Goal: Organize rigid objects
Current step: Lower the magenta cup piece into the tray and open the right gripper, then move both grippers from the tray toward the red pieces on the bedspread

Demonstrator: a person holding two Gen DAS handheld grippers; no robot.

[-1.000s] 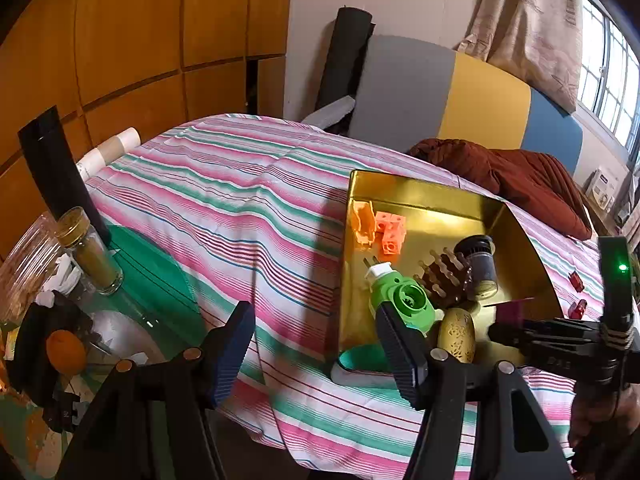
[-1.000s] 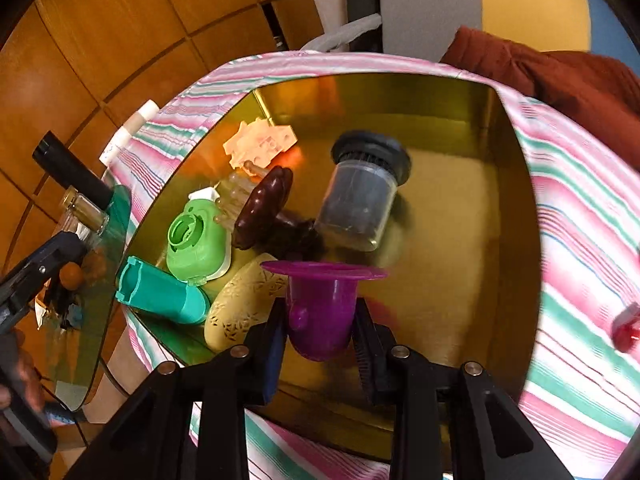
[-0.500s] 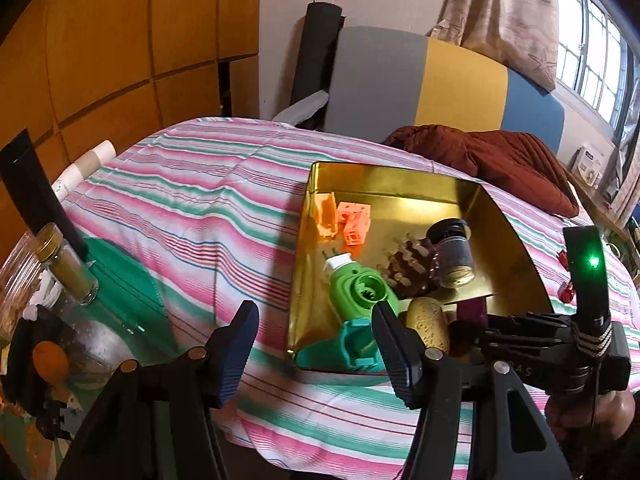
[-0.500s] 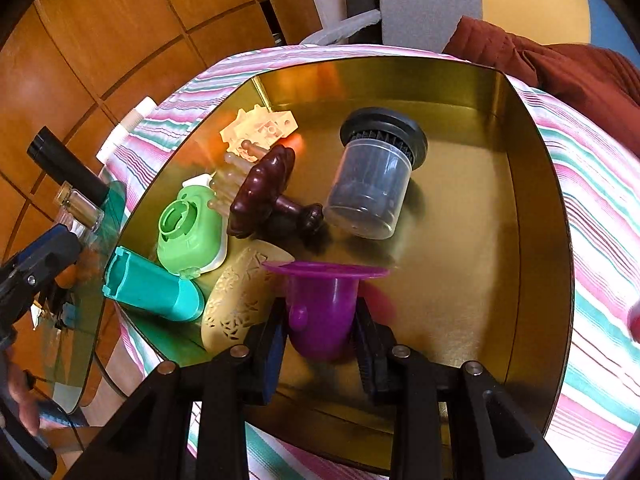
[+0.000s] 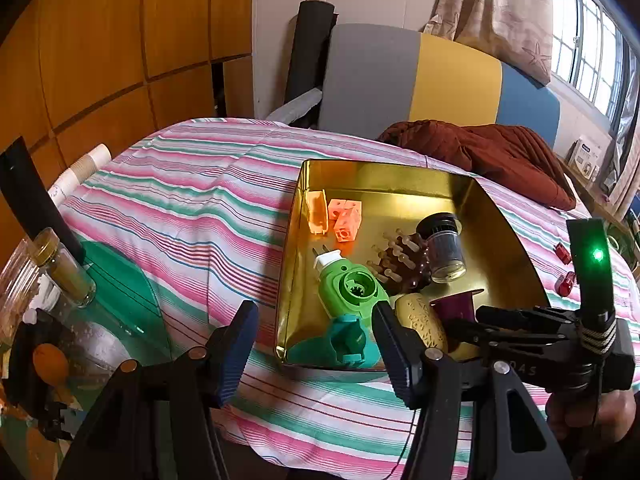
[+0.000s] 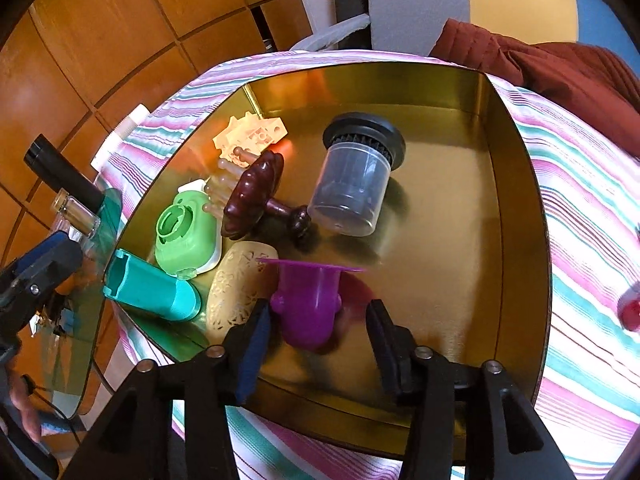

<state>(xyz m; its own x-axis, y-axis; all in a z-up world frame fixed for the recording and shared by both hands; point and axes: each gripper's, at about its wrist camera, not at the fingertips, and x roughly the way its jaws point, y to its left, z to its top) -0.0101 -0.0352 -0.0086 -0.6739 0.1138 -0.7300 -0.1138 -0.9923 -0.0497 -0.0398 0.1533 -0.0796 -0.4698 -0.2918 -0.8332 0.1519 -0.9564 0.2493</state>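
The right gripper (image 6: 316, 336) has just been opening its jaws, and the small purple plastic flanged cup (image 6: 310, 300) now sits between them, the right pad clear of it and the left pad close beside it. The cup rests inside the shiny gold metal tray (image 6: 516, 216) near its front wall, wide flat rim up and tilted slightly, its rounded closed base down toward the jaws. The left gripper (image 5: 314, 350) hangs with jaws wide and empty before the tray's near-left corner.
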